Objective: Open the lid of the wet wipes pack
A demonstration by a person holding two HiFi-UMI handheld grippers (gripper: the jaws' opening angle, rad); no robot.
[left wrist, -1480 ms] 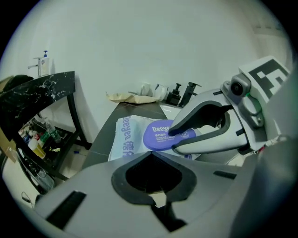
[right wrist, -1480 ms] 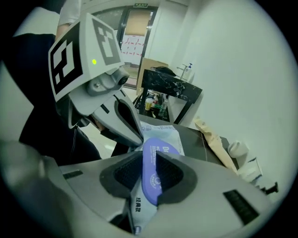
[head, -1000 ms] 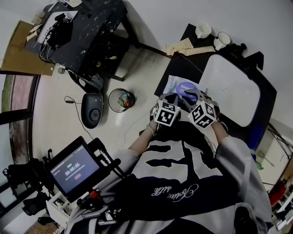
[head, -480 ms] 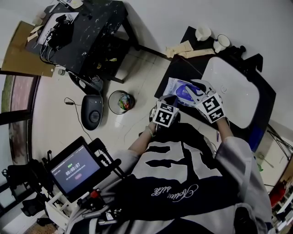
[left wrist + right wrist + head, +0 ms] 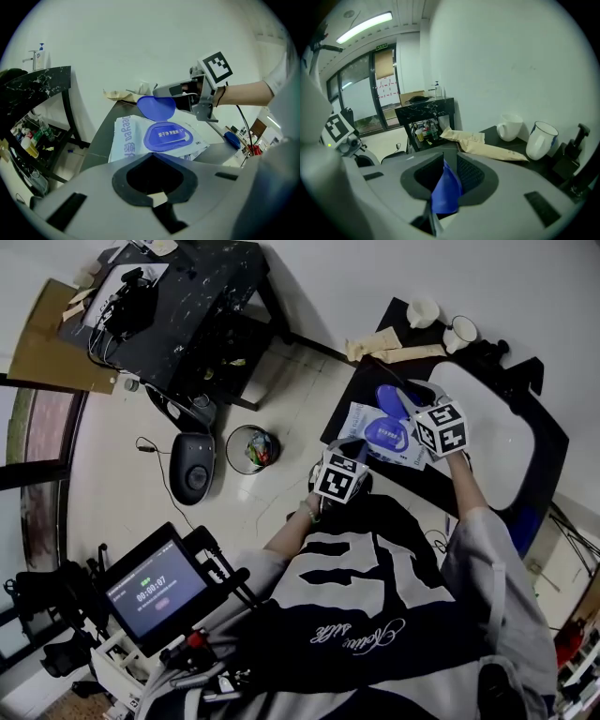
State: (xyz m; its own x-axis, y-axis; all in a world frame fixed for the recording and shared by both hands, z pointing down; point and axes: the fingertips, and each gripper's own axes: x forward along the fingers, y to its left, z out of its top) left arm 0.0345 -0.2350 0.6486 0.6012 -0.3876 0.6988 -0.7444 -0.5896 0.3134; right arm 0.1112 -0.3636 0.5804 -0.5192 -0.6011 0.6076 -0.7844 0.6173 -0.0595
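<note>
The wet wipes pack [image 5: 373, 437] [image 5: 125, 139] lies on the black counter [image 5: 441, 486], white with a blue lid ring [image 5: 168, 136]. Its blue lid [image 5: 386, 397] [image 5: 156, 107] [image 5: 446, 192] stands lifted off the ring. My right gripper [image 5: 405, 401] [image 5: 449, 163] is shut on that lid's edge and hangs above the pack's far side; it also shows in the left gripper view [image 5: 180, 93]. At the pack's near edge my left gripper [image 5: 354, 450] [image 5: 152, 158] is shut on the pack, and its jaws hide that edge.
A white basin [image 5: 497, 437] sits to the right of the pack. Two white mugs [image 5: 422, 311] [image 5: 459, 334] [image 5: 510, 127] and a brown paper bag [image 5: 394, 341] [image 5: 480, 145] lie at the counter's far end. A waste bin [image 5: 248, 448] stands on the floor to the left.
My right gripper has moved up and away from me with the blue lid, which has swung open off its ring. The left gripper has stayed at the pack's near edge.
</note>
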